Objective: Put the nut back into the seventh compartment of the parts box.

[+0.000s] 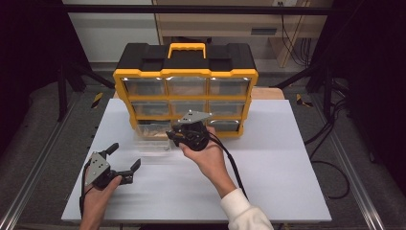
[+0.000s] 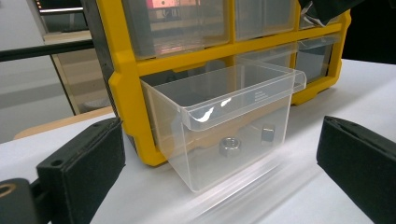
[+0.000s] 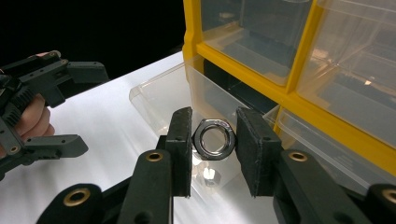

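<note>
A yellow and black organizer [image 1: 186, 72] with clear drawers stands at the back of the white table. Its bottom-left clear drawer [image 1: 152, 136] [image 2: 224, 116] is pulled out, and two steel hex nuts [image 2: 229, 146] lie on its floor. My right gripper [image 1: 173, 136] [image 3: 214, 149] is shut on another hex nut [image 3: 214, 139], held just above the open drawer [image 3: 159, 93]. My left gripper [image 1: 126, 156] [image 2: 223, 156] rests open to the left of the drawer, jaws wide apart and pointed at it, with nothing between the pads.
The white table [image 1: 287, 158] has free room to the right and in front. The organizer's other drawers are pushed in. Black frame posts and cables stand around the table, and metal rails run along its sides.
</note>
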A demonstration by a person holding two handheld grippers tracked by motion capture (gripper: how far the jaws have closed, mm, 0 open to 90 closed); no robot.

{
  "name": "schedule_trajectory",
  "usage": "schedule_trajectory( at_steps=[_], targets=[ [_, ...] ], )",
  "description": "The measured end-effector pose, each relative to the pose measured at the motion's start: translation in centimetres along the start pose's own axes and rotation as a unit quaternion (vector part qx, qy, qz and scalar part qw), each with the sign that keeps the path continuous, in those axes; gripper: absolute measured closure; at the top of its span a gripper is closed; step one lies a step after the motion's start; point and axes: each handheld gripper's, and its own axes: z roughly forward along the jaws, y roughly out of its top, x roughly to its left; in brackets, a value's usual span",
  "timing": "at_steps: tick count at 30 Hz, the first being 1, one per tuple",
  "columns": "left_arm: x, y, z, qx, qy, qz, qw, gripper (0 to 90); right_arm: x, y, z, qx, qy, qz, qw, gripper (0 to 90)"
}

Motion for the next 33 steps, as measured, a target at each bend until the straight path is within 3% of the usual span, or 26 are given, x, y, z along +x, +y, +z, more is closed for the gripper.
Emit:
schedule_trajectory(
  at_steps=[33],
  targets=[
    [0.02,0.01,-0.02,-0.001,0.000,-0.001,1.0000,0.9,0.30,0.77,0.82,-0.010,0.000,0.003,0.9999,67.5]
  ],
)
